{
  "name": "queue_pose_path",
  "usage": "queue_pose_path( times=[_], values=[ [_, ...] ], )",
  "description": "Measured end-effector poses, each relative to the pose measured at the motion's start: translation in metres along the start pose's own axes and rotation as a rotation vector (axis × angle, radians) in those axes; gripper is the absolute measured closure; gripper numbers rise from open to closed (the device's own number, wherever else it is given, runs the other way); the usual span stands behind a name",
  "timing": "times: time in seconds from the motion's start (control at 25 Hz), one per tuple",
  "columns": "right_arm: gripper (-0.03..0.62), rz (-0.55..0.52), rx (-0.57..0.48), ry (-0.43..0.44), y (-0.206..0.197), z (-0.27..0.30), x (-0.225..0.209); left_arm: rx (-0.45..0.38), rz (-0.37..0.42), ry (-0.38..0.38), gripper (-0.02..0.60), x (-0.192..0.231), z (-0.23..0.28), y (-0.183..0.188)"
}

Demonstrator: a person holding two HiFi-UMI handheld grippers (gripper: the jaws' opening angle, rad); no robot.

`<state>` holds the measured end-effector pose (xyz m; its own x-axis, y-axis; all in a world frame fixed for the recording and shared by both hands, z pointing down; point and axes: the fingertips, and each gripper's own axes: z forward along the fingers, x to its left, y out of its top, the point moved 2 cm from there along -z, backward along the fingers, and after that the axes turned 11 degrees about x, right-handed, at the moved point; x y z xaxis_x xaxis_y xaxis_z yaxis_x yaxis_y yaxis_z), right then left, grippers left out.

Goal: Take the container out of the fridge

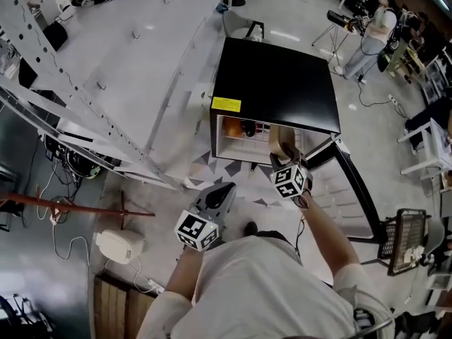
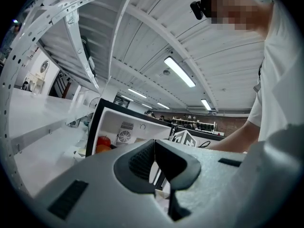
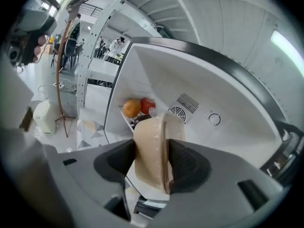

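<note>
Container (image 1: 285, 140) is a smooth beige plastic tub with rounded corners and a lip round the rim. It's right at the fridge's (image 1: 275, 83) open front, looks basically out. Right gripper (image 3: 153, 167) is clamped on it, ribbed dark pads squeezing both faces with the tub turned on edge, I'd guess so it slips through the opening. Left gripper (image 2: 154, 160) is pinched closed on nothing, short of the fridge, probably just keeping clear. Orange (image 3: 132, 107) and apple (image 3: 147, 104) sit deep inside the fridge.

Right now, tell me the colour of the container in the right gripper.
Beige container; clearest in the right gripper view.
</note>
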<state>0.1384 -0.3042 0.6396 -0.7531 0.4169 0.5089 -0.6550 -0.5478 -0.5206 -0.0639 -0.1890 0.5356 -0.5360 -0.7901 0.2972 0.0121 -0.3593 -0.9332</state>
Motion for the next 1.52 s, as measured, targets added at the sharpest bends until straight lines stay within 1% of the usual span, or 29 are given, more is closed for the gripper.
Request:
queue_pose_path(
  times=[0.16,0.44,0.68,0.92,1.08,1.28,1.52],
  values=[
    [0.361,0.123,-0.021,0.037,0.001,-0.021,0.003,0.015,0.002,-0.037,0.577,0.000,-0.005,-0.003],
    [0.362,0.347,-0.093,0.083,-0.002,-0.063,0.007,0.054,0.010,-0.106,0.577,0.001,-0.013,-0.013],
    [0.362,0.491,-0.148,0.098,-0.007,-0.105,0.013,0.078,0.016,-0.172,0.577,0.002,-0.015,-0.017],
    [0.362,0.580,-0.221,0.109,-0.015,-0.146,0.018,0.091,0.033,-0.227,0.577,-0.006,-0.009,-0.016],
    [0.362,0.617,-0.279,0.126,-0.020,-0.170,0.022,0.087,0.032,-0.239,0.577,-0.018,-0.010,-0.015],
    [0.361,0.638,-0.333,0.154,-0.027,-0.197,0.025,0.067,0.021,-0.223,0.577,-0.035,-0.016,-0.010],
    [0.361,0.652,-0.404,0.201,-0.040,-0.226,0.020,0.047,0.031,-0.164,0.577,-0.061,-0.024,-0.003]
  ],
)
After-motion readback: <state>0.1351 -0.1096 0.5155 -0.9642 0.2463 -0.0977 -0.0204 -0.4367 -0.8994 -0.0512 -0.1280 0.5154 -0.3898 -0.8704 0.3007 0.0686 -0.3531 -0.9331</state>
